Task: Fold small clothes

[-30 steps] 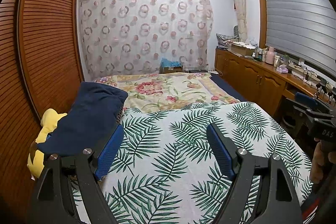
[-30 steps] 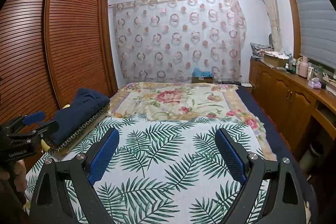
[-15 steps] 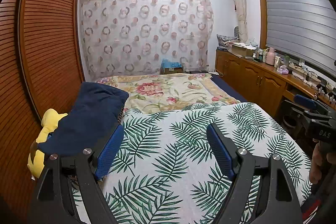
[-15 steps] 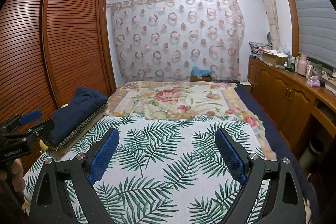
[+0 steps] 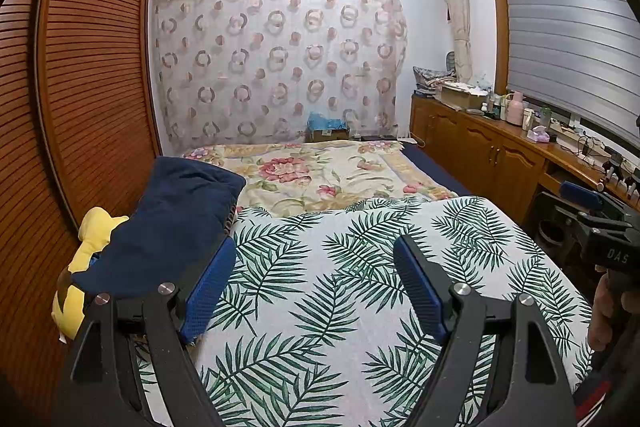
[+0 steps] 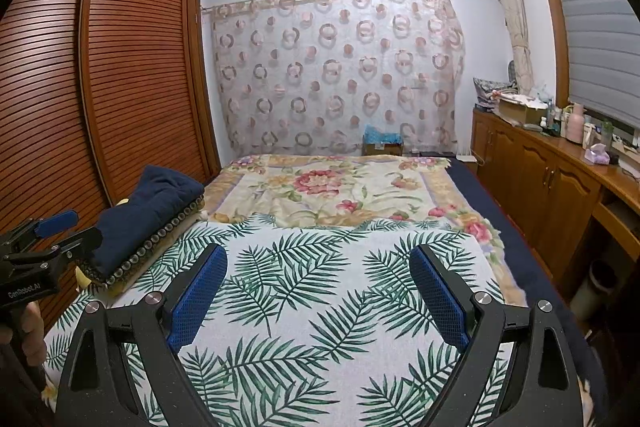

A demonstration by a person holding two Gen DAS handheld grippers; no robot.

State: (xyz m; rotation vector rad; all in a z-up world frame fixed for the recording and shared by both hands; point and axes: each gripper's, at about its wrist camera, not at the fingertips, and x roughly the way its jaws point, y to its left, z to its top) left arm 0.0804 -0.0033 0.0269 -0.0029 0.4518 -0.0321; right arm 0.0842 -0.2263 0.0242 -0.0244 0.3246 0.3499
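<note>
A palm-leaf printed cloth (image 5: 360, 291) lies spread flat on the bed; it also shows in the right wrist view (image 6: 320, 299). My left gripper (image 5: 316, 251) is open and empty, held above the cloth's left part. My right gripper (image 6: 318, 257) is open and empty above the cloth's middle. Each gripper shows at the edge of the other's view: the right one (image 5: 600, 223) at the right, the left one (image 6: 48, 239) at the left. No small garment can be made out.
A dark blue folded blanket (image 5: 168, 223) lies on a beaded mat at the bed's left, over a yellow plush toy (image 5: 80, 267). A floral blanket (image 6: 332, 191) covers the far bed. Slatted wardrobe doors (image 6: 120, 87) stand left, a cluttered wooden cabinet (image 6: 552, 179) right.
Both views have tilted slightly upward, so the room sits a little lower in frame. Both grippers stay open and empty.
</note>
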